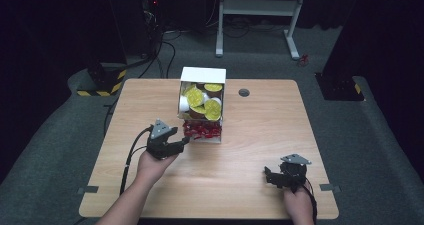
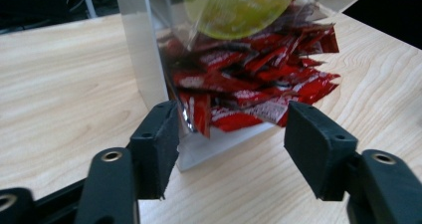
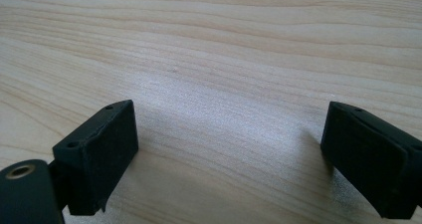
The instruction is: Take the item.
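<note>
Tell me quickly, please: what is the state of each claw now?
Left claw: open, holding nothing, aimed at the red packets in the clear box.
Right claw: open, holding nothing, over the bare table.

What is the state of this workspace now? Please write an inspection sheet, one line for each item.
Surface: light wooden table, with a small round grommet near its far edge.
Job's things: clear box with a white lid at table centre; red packets in the near compartment, cups with yellow-green lids behind them.
Clutter: nothing seen.
Grippers: left gripper open, jaws at the near end of the box, facing the red packets; right gripper open over bare wood, near the table's right front.
Cables: a black cable trails from the left gripper.
Surroundings: grey floor, white frame legs behind the table, dark curtains.
</note>
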